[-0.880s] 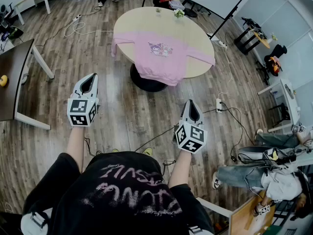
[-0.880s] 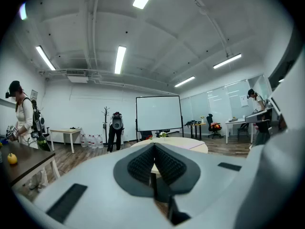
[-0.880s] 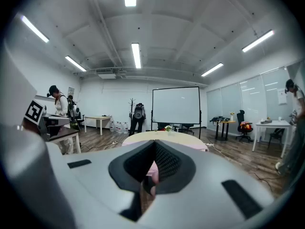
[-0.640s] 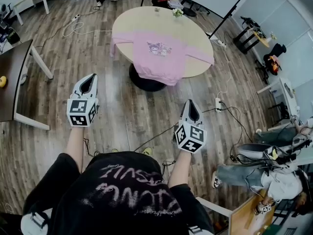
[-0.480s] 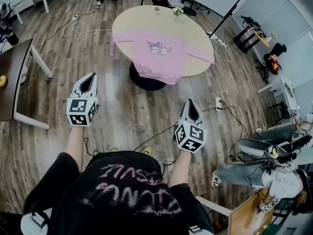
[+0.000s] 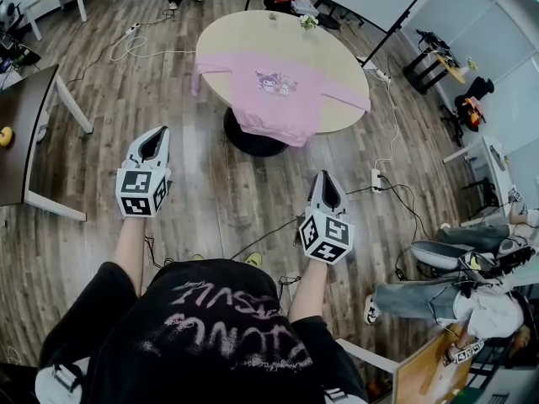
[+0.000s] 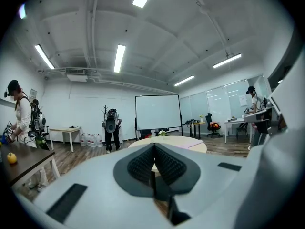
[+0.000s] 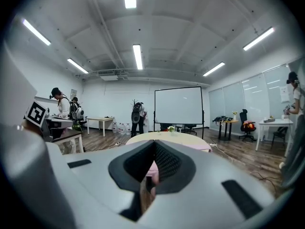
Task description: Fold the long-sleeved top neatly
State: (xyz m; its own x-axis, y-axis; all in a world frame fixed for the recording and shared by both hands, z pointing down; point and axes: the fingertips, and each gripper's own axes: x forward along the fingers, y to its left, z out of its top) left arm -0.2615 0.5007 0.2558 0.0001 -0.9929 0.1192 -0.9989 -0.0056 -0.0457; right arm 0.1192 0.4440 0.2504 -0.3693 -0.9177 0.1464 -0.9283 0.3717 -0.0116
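Overview of the starting stance. A wooden floor [image 6: 215, 196] fills most of the head view. On its far side stands a round table [image 6: 337, 53], well apart from the person holding the tools. Spread flat on the table, front side up, is the pink long-sleeved top [image 6: 278, 99]. Its hem hangs over the near rim, its left sleeve droops off the left rim, and its right sleeve lies along the right rim. The left gripper [image 6: 152, 144] and the right gripper [image 6: 325, 190] are held out over bare floor on the near side, nearly level and aimed toward the table. Each gripper view shows its ribbed pads pressed together with nothing between them; the pink seen behind the right pads is the distant top. Compared with the views from just under a second earlier, the table, the garment and both tools keep almost the same places. Only the right gripper sits a touch nearer, and a seated person [image 6: 438, 297] at the right edge has shifted their legs. By this reading the folding is not yet begun: no cloth is touched, and an approach to the table comes first.
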